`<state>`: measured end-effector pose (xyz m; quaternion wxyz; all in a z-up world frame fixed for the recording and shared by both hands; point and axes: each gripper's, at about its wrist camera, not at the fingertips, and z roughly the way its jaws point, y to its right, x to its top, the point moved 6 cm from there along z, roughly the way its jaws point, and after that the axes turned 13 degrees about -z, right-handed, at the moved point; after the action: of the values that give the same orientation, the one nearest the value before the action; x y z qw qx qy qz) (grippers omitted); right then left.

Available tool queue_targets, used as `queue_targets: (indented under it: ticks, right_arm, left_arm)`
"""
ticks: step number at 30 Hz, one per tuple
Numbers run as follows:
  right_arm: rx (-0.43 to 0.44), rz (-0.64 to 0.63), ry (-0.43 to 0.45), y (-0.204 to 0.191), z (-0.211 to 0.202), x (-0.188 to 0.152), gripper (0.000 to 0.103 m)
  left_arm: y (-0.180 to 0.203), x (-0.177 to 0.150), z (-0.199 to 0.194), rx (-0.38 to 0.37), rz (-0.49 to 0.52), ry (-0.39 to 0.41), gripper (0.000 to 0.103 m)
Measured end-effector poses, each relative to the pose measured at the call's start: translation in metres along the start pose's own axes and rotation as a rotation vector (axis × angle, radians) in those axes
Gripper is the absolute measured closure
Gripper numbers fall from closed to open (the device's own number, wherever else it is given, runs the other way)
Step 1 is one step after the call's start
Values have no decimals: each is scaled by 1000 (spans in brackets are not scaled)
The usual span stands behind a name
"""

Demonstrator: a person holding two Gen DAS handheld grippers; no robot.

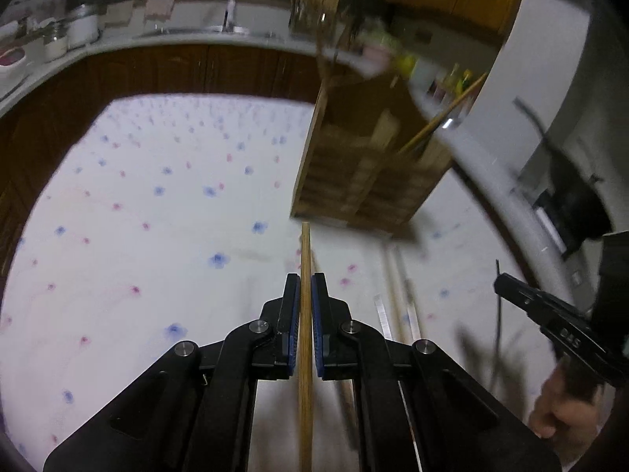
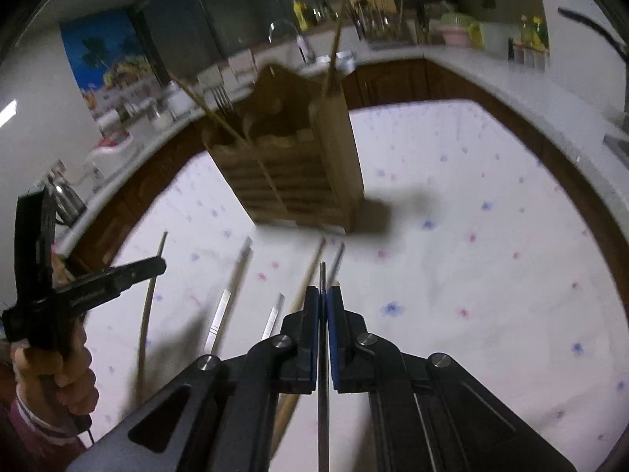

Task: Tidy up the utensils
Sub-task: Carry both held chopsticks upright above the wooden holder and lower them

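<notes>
Left wrist view: left gripper point(image 1: 306, 287) is clamping a wooden chopstick point(image 1: 304, 259), long axis running straight fwd along the fingers. The wooden holder point(image 1: 354, 173) is standing ahead and a bit right on the surface point(image 1: 157, 216), tip pointing just short of its base.

Right wrist view: right gripper point(image 2: 322, 299) is pinching a thin metal utensil point(image 2: 322, 275), axis also fwd. Holder is sitting ahead, slightly left, w/ loose utensils point(image 2: 232, 291) lying left. Both look about equally near; judging insertion needs tip-up tilt.
</notes>
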<state>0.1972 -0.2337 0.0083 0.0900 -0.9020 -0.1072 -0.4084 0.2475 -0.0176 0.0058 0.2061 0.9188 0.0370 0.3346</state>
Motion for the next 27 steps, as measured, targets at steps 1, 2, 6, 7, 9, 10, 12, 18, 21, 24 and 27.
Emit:
queue_targets:
  ticks: [1, 2, 6, 7, 9, 10, 12, 18, 21, 24, 27]
  right_arm:
    - [4, 2, 26, -1, -11, 5, 99]
    - [6, 0, 43, -3, -18, 10, 99]
    - [17, -13, 125, -10, -50, 27, 99]
    - [18, -14, 142, -11, -57, 31, 99]
    - [16, -19, 174, -13, -70, 38, 99]
    - [17, -19, 183, -14, -73, 41, 99]
    - [22, -22, 204, -15, -80, 46, 99]
    - [19, -30, 250, -15, -93, 58, 99]
    - [18, -31, 263, -14, -96, 63, 99]
    - [15, -29, 276, -12, -100, 66, 99]
    - [12, -28, 287, -9, -101, 71, 99]
  left_arm:
    - [4, -1, -12, -10, 0, 17, 98]
    - [6, 0, -23, -21, 2, 33, 98]
    - [14, 6, -51, -56, 9, 75, 98]
    - [16, 7, -56, -62, 11, 81, 98]
    - [20, 10, -65, -72, 16, 97, 98]
    - [22, 10, -68, -76, 18, 104, 98]
    - [25, 13, -75, -84, 20, 117, 98]
    - [31, 20, -90, -91, 34, 158, 98]
    - [32, 24, -93, -91, 37, 174, 98]
    - [32, 29, -95, -90, 33, 187, 98]
    - [32, 34, -96, -91, 28, 203, 98]
